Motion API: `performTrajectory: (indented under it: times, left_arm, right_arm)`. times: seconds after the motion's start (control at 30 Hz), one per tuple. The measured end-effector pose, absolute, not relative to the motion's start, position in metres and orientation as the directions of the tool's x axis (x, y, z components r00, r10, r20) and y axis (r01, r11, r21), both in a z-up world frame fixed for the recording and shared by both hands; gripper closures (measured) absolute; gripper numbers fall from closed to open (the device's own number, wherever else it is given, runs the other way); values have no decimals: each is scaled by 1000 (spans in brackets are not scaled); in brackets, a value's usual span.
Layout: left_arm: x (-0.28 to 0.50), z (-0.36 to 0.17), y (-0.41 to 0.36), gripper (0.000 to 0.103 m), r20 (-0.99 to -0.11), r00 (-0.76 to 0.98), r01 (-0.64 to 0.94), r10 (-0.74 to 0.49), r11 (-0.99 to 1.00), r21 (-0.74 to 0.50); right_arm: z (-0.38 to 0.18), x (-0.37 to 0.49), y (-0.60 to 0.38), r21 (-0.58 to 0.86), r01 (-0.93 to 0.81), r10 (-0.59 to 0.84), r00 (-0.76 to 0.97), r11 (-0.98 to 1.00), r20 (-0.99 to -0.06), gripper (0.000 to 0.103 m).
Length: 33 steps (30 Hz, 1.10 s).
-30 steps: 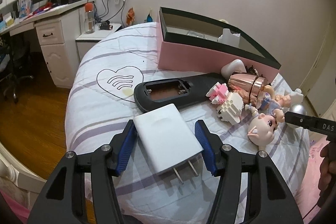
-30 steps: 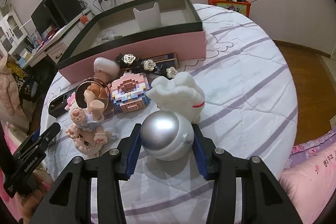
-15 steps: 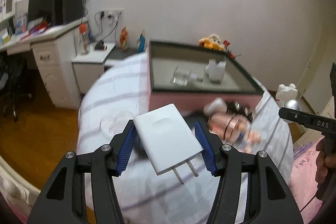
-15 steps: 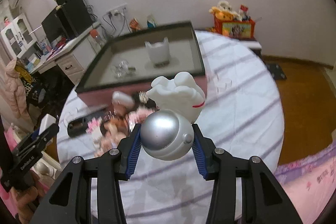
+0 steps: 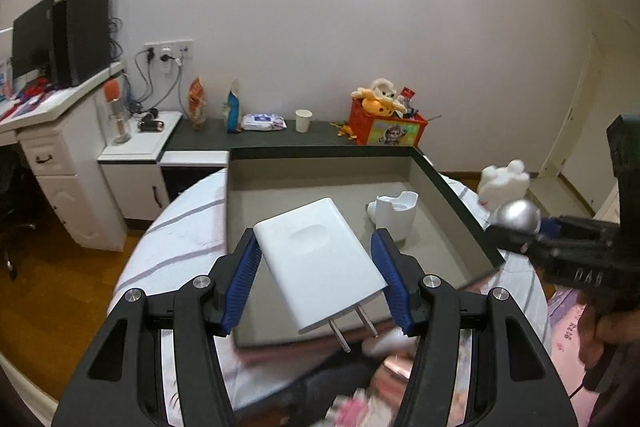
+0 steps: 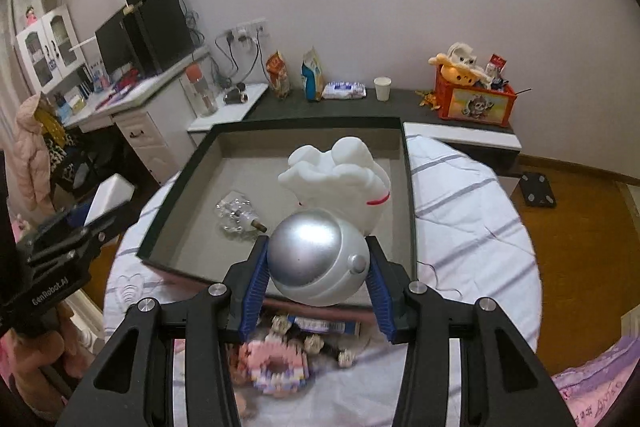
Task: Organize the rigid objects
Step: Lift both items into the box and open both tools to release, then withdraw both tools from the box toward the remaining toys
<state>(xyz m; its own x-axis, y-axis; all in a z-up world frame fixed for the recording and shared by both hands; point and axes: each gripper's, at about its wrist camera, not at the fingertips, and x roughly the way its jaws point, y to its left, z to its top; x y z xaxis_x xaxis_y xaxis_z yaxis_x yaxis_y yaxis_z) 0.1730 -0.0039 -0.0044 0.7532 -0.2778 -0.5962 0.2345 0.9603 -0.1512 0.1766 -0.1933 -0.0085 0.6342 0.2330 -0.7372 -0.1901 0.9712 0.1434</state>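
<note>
My left gripper (image 5: 316, 281) is shut on a white plug charger (image 5: 320, 259), prongs toward the camera, held in the air above the near part of the pink box (image 5: 456, 195). My right gripper (image 6: 316, 289) is shut on the silver helmet of a white astronaut figure (image 6: 316, 255), its white body (image 6: 340, 175) pointing away over the same box (image 6: 408, 195). In the left wrist view the right gripper (image 5: 516, 217) with the figure hangs at the box's right rim. The left gripper (image 6: 96, 223) shows at the left in the right wrist view.
Inside the box lie a white cup-like piece (image 5: 394, 213) and a clear glass item (image 6: 236, 213). Below both grippers, blurred toys remain on the striped bed (image 6: 472, 227): a pink block model (image 6: 276, 367) and flower strip (image 6: 312, 339). A desk (image 5: 52, 131) and nightstand stand behind.
Both grippers rose from the bedspread and moved forward over the box, each keeping its object. The toys on the bed dropped to the bottom of both views.
</note>
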Motion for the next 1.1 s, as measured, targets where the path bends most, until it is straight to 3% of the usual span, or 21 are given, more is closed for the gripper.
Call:
performTrajectory:
  times: [0.6,0.67,0.7,0.83,1.1]
  left_arm:
    - [234,-65,-45,42,-746,616,250,-253,961,-120]
    - [231,-64,-45,24,-748,620,241,-238,965,-107]
    - [230,-63,-44,22,-747,628,227,-218,970,-92]
    - [220,-54,-30,0,-728,647,200,-228,972,-126]
    - [165,-18,-4,0,-672,713,144,-200,980,-139]
  right_arm:
    - [-69,223,-182,105,-190,189,505,976,-842,56]
    - [-70,222,-178,78,-202,172,505,976,-846,40]
    - [-69,221,-178,63,-203,161,510,977,-845,27]
    - [-60,213,-182,59,-200,159,534,978,-830,20]
    - [-34,173,-200,119,-149,185,601,982,-777,14]
